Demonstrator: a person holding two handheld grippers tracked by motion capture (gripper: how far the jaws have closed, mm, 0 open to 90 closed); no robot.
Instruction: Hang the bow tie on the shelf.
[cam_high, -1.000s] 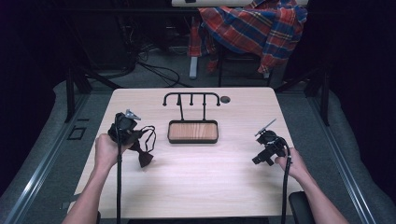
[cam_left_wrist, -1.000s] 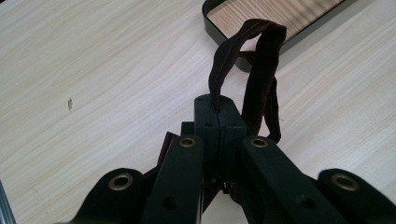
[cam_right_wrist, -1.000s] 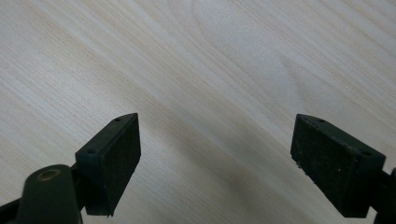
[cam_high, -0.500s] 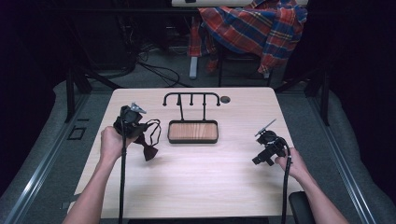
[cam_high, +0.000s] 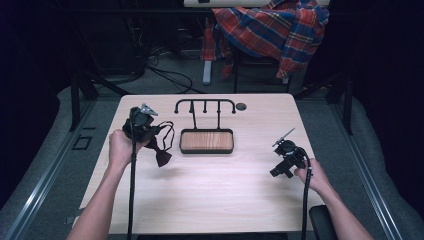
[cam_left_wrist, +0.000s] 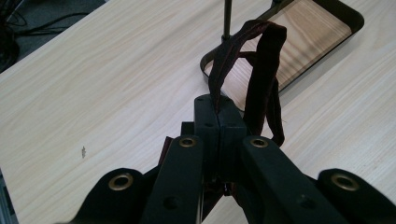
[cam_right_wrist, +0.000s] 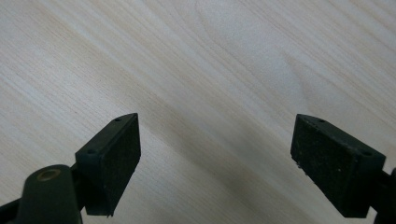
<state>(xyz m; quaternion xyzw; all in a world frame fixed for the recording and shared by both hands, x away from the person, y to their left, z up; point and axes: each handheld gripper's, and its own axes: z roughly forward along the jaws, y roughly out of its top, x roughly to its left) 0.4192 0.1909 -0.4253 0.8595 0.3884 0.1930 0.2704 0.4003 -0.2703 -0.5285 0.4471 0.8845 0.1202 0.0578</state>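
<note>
Left hand-held gripper (cam_left_wrist: 218, 122) pinches bow tie strap (cam_left_wrist: 261, 70); right hand-held gripper (cam_right_wrist: 215, 165) gapes.

High view overlooks the table (cam_high: 210, 200) from above; both gripper views face it closely.

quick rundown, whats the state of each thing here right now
left gripper: jaws shut on the strap, held above the table
bow tie: dark red, hanging in the air below the left gripper by its strap
right gripper: jaws open, nothing between them, over bare wood
tray: flat on the table, nothing in it
hook rack: upright at the tray, nothing hung on it
</note>
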